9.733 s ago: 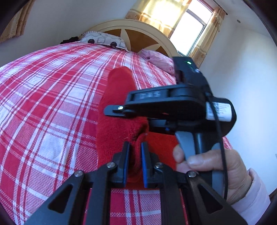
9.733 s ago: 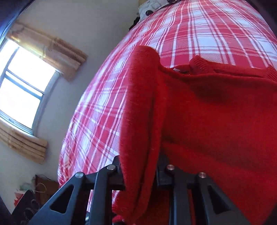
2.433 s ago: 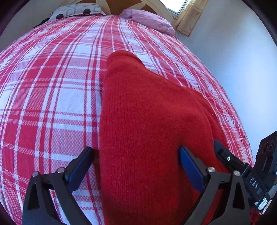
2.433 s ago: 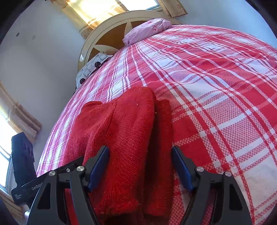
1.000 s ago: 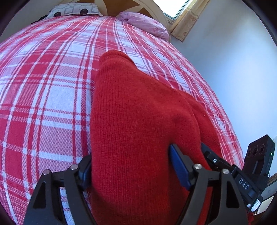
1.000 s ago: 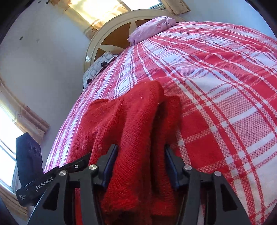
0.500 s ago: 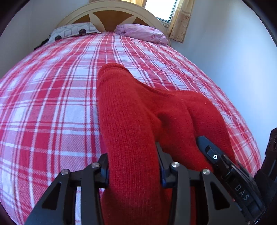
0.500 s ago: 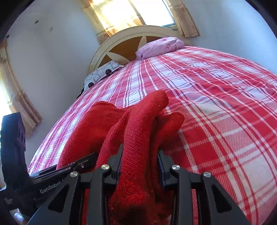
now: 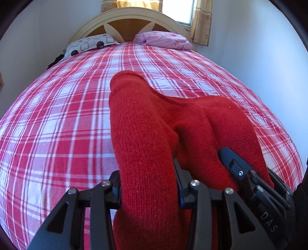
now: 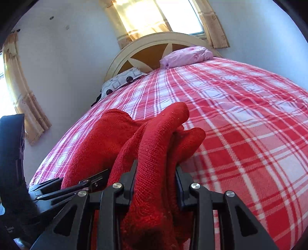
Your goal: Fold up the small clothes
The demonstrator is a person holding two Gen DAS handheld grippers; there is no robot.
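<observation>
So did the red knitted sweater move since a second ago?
Yes. The red knitted sweater was flat on the red plaid bedspread; now both grippers' fingers have closed on it, bunching and lifting its near edge off the bedspread.

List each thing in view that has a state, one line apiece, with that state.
red knitted garment: bunched, near end pinched by both grippers, far end on the bedspread.
left gripper: shut on the garment's left part.
right gripper: shut on several bunched layers.
plaid bedspread: spread flat over the bed.
pink pillow: lying at the headboard.
patterned pillow: lying at the headboard, left side.
curtains: partly drawn, sunlit.
</observation>
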